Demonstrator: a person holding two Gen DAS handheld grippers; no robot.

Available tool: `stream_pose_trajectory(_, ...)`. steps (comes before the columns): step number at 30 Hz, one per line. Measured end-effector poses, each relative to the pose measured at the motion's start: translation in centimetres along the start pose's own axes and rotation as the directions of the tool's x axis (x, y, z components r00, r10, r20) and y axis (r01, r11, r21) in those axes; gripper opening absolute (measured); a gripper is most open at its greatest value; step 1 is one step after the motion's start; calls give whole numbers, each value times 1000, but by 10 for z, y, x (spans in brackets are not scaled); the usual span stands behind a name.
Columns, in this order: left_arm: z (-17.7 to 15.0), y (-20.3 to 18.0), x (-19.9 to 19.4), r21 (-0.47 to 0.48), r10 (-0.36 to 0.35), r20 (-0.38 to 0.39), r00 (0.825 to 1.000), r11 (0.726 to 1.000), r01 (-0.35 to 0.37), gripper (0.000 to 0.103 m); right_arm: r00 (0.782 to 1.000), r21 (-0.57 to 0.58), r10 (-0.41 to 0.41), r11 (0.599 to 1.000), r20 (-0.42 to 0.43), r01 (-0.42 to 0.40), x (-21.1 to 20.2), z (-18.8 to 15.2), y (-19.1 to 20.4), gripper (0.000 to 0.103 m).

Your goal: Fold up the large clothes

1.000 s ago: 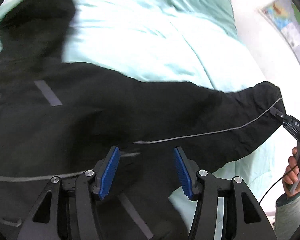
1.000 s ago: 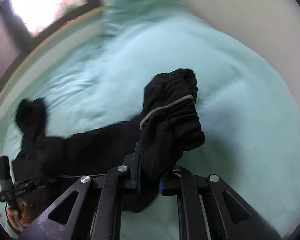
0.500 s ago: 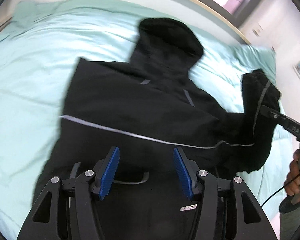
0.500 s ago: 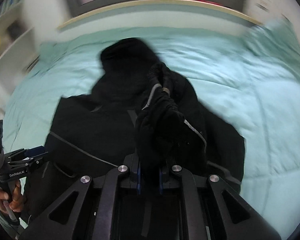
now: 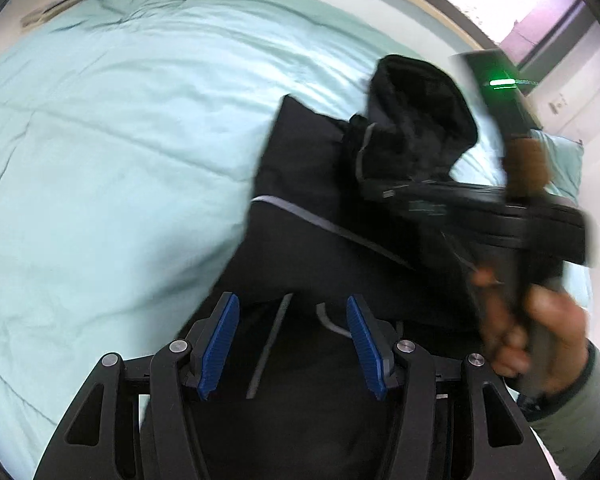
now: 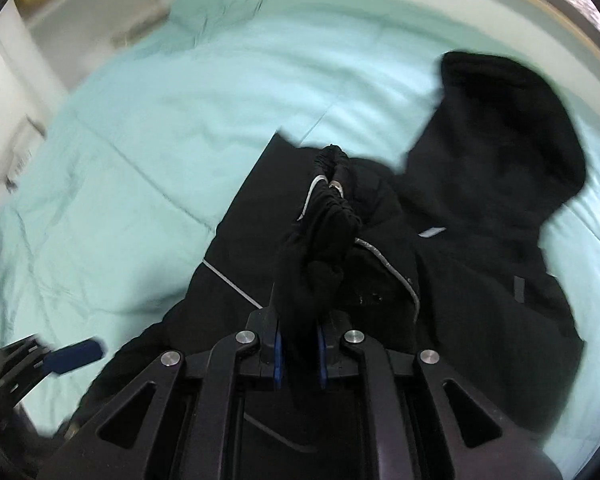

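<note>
sleeve cuff [image 6: 324, 216] clamped in right gripper [image 6: 299, 354] over black jacket [image 6: 480, 280].

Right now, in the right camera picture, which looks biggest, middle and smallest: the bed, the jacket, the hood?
1. Bed, fills most of the view.
2. Jacket, spread over the bed.
3. Hood, just the jacket's top part.
</note>
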State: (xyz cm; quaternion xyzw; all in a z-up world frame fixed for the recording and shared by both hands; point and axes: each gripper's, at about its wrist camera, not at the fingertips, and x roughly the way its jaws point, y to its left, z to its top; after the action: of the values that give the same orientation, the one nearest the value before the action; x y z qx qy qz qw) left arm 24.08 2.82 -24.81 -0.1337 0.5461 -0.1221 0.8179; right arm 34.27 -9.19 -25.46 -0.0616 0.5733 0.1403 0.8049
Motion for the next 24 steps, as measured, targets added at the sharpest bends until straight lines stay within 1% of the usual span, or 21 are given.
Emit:
stream_pose_trajectory(3, -5, 13, 5, -20, 15, -15, 1000, 1000, -16, 58, 995, 2, -7, 1000, -101, 7, 58, 5, 7, 30)
stream_pose_trajectory(4, -5, 16, 6, -27, 15, -19, 1000, 1000, -16, 58, 994, 5, -3, 1000, -111, 3, 67, 5, 7, 36)
stream_pose_trajectory(5, -5, 18, 7, -30, 16, -20, 1000, 999, -16, 58, 994, 4, 4, 1000, -106, -4, 71, 5, 7, 39)
stream_pose_trajectory(7, -2, 21, 10, -34, 12, -19, 1000, 999, -13, 58, 993, 11, 54, 999, -107, -53, 65, 5, 3, 44)
stream_pose_trajectory(9, 6, 20, 12, -27, -2, -14, 1000, 1000, 2, 58, 983, 38, 152, 988, -104, -149, 47, 3, -7, 46)
stream_pose_trajectory(10, 12, 16, 14, -18, -14, -7, 1000, 1000, 14, 58, 978, 44, 196, 980, -75, -193, 28, -2, -16, 46)
stream_pose_trajectory(12, 22, 7, 15, 7, -33, 4, 999, 999, 33, 58, 977, 38, 213, 976, -16, -212, -8, -16, -35, 52)
stream_pose_trajectory(14, 38, -7, 23, 43, -70, 11, 997, 997, 69, 58, 982, 54, 183, 981, 37, -185, -37, -36, -60, 61)
stream_pose_trajectory(16, 53, -14, 38, 55, -128, 13, 992, 990, 127, 58, 991, 97, 116, 988, 60, -121, -56, -59, -91, 62)
stream_pose_trajectory(18, 71, -17, 62, 34, -168, -15, 986, 985, 168, 58, 999, 155, 30, 987, 39, -36, -63, -86, -124, 62)
stream_pose_trajectory(20, 83, -19, 82, 23, -186, -32, 982, 982, 187, 58, 999, 198, -33, 980, 18, 29, -68, -110, -152, 62)
stream_pose_trajectory(21, 90, -22, 97, 17, -187, -67, 980, 982, 189, 58, 999, 223, -53, 973, 2, 51, -70, -123, -167, 62)
stream_pose_trajectory(22, 94, -26, 106, 18, -208, -90, 974, 977, 211, 57, 998, 250, -60, 966, -14, 61, -70, -134, -179, 62)
stream_pose_trajectory(23, 97, -30, 113, 23, -227, -97, 969, 973, 231, 53, 998, 274, -60, 960, -27, 65, -72, -143, -194, 62)
stream_pose_trajectory(24, 98, -33, 117, 28, -233, -88, 968, 971, 236, 44, 997, 303, -61, 950, -44, 71, -71, -153, -205, 62)
